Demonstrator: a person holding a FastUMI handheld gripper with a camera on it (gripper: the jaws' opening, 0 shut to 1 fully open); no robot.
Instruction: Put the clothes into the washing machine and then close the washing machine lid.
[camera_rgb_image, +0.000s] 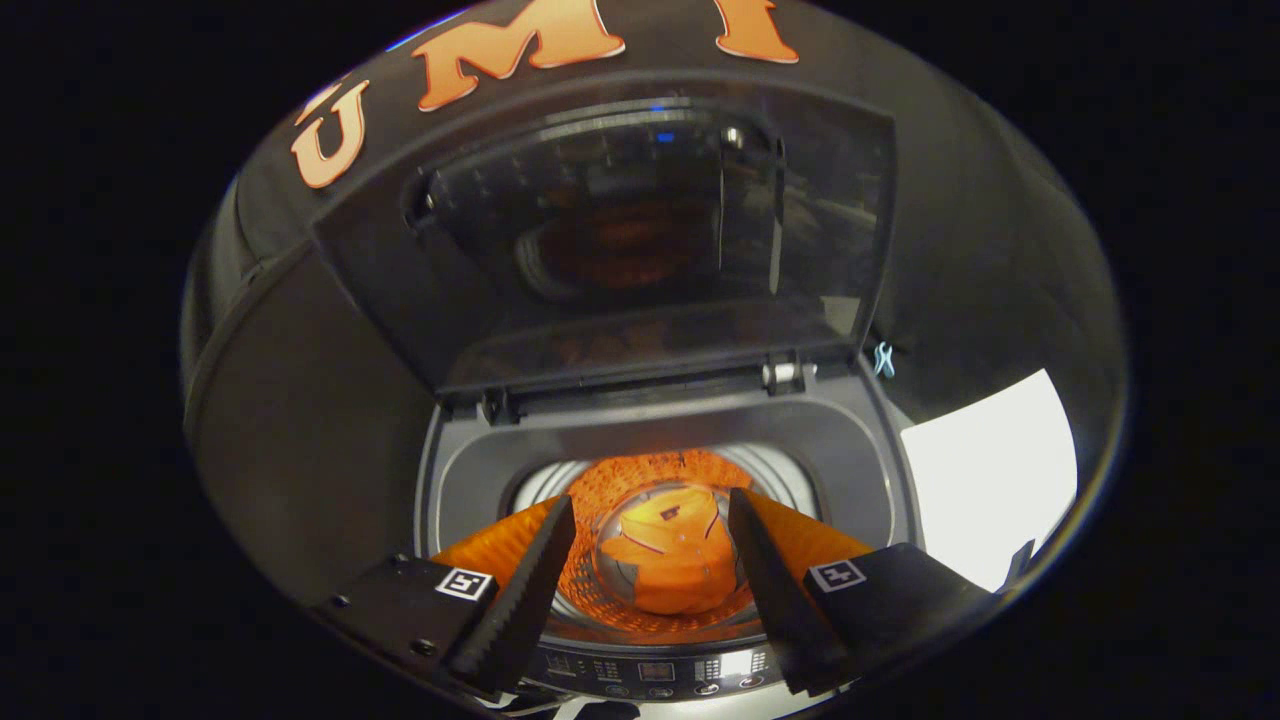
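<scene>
In the gripper view, the gripper (650, 590) hung over the open top of the washing machine (460, 480), its two fingers spread wide and holding nothing. Between the fingers, and well below them, the orange clothes (672, 565) lay in a folded heap at the bottom of the drum (640, 475). The drum's perforated wall ringed the heap and glowed orange around it.

Toward twelve o'clock from the clothes, the lid (640, 240) stood raised and tilted back on its hinges (785, 373), its dark glass panel showing a dim reflection of the drum. At six o'clock from the clothes, beneath the fingertips, ran the control panel (650, 672) along the machine's near edge. Out at three o'clock from the machine sat a bright white surface (990, 475).
</scene>
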